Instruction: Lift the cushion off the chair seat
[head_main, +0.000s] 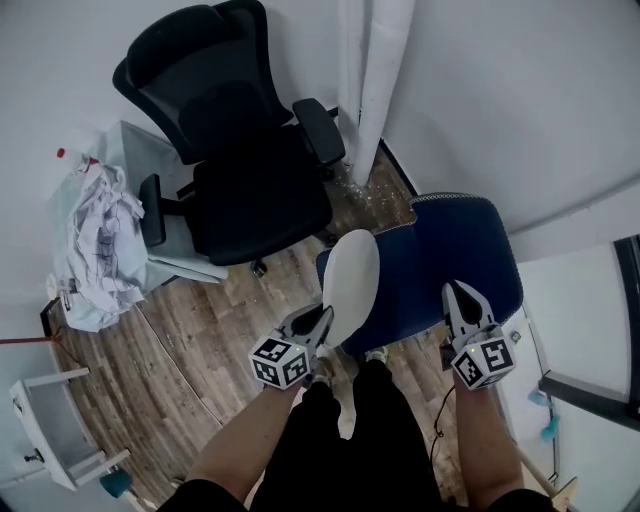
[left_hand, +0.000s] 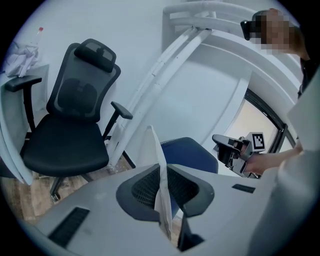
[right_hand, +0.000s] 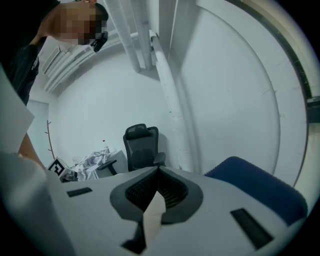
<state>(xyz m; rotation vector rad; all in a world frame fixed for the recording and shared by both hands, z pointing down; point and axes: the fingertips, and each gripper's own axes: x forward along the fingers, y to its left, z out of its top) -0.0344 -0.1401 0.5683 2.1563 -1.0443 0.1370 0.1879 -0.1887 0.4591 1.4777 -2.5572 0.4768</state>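
A blue cushion (head_main: 455, 250) with a white underside (head_main: 352, 280) hangs in the air in front of me, clear of the black office chair (head_main: 255, 190), whose seat is bare. My left gripper (head_main: 322, 322) is shut on the cushion's white left edge (left_hand: 159, 165). My right gripper (head_main: 458, 300) is shut on the right edge, where a strip of white fabric (right_hand: 152, 215) sits between its jaws. The blue side of the cushion (right_hand: 260, 192) shows to the right in the right gripper view. The left gripper view shows the blue cushion (left_hand: 192, 155) behind the jaws and the right gripper (left_hand: 227, 150) beyond it.
A grey cabinet with crumpled white cloth (head_main: 100, 240) stands left of the chair. A white stool (head_main: 50, 430) is at the lower left. A white post (head_main: 370, 70) rises behind the chair. The floor is wood planks (head_main: 200, 340). My legs are directly below.
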